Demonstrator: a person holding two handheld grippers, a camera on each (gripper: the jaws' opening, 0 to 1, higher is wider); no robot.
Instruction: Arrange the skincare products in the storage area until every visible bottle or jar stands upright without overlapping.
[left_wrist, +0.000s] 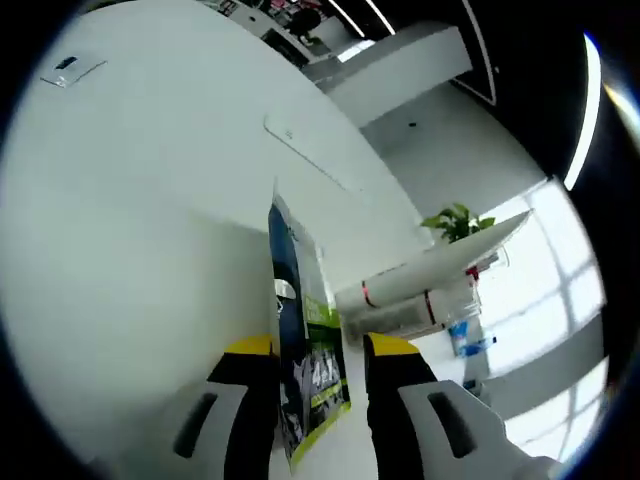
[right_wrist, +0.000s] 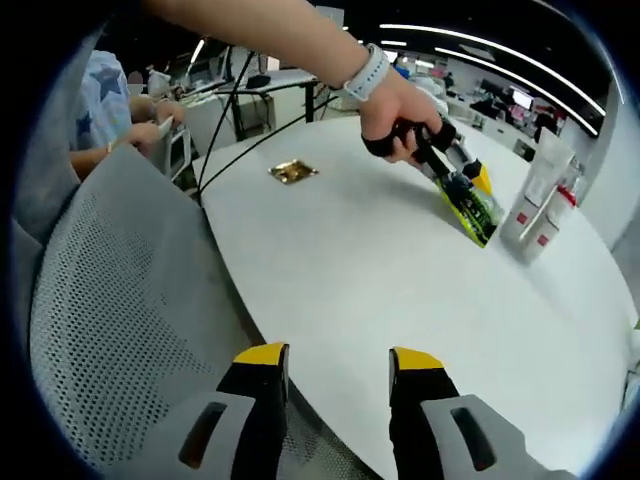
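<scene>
A flat blue, green and black product box (left_wrist: 305, 340) stands on edge between the yellow-tipped jaws of my left gripper (left_wrist: 318, 352), which is shut on it. In the right gripper view a person's hand holds that left gripper (right_wrist: 462, 180) with the same box (right_wrist: 472, 208) low over the round white table (right_wrist: 380, 270). Just past it stand two white tubes with red labels (right_wrist: 535, 200); in the left gripper view these tubes (left_wrist: 420, 290) show tilted. My right gripper (right_wrist: 338, 362) hangs open over the table's near edge, holding nothing.
A grey mesh chair (right_wrist: 120, 320) sits against the near edge of the table under my right gripper. A small gold square (right_wrist: 294, 172) lies at the far side. Black cables (right_wrist: 250, 130) rise behind it. A seated person (right_wrist: 110, 110) is at the left. A green plant (left_wrist: 455, 222) stands beyond the tubes.
</scene>
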